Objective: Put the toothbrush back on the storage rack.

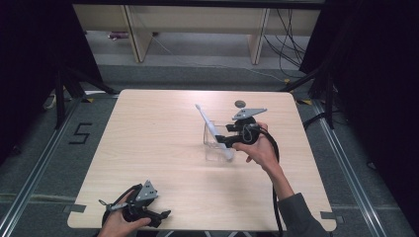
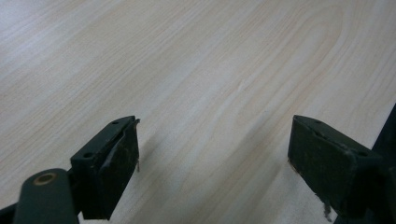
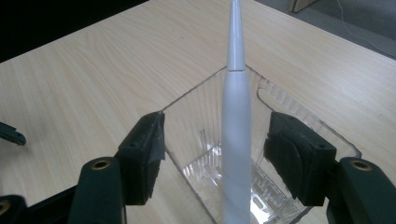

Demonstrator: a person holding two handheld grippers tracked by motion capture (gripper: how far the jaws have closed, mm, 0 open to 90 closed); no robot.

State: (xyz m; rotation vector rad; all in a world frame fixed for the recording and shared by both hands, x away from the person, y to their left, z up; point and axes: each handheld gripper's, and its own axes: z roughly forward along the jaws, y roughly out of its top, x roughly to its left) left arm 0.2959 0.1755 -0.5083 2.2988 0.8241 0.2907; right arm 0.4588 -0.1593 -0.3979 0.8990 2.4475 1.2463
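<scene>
Right of the surface's (image 1: 148, 138) centre we see a clear box (image 1: 216, 146) with its top open. A white toothbrush (image 1: 211, 129) stands in the box, its base on the bottom at the near right and its thin head leaning up and away towards the far left, well above the rim.

The right tongs (image 1: 223, 140) sit at the right side of the box, held by the right hand (image 1: 262, 148), with the grey plate on top and a black cable looping back along the forearm. In the right gripper view, the right tongs (image 3: 217, 149) are spread wide. The jaws stand on either side of the toothbrush (image 3: 235, 140), with a clear gap between each pad and the white handle. The left jaw lies at the near corner of the box (image 3: 205, 135), just outside its wall. The right jaw sits over the opposite wall; we cannot tell whether either jaw touches the plastic. Nothing is gripped.

The left tongs (image 1: 160, 215) rest at the near edge of the surface, towards its left corner, held by the left hand (image 1: 118, 224) and pointing right. They are well apart from the box. In the left gripper view, the left tongs (image 2: 215, 158) are also spread wide, with bare wood (image 2: 210, 70) between the two pads and nothing held.

A small dark disc (image 1: 240, 103) lies near the far edge of the surface, beyond the box.
</scene>
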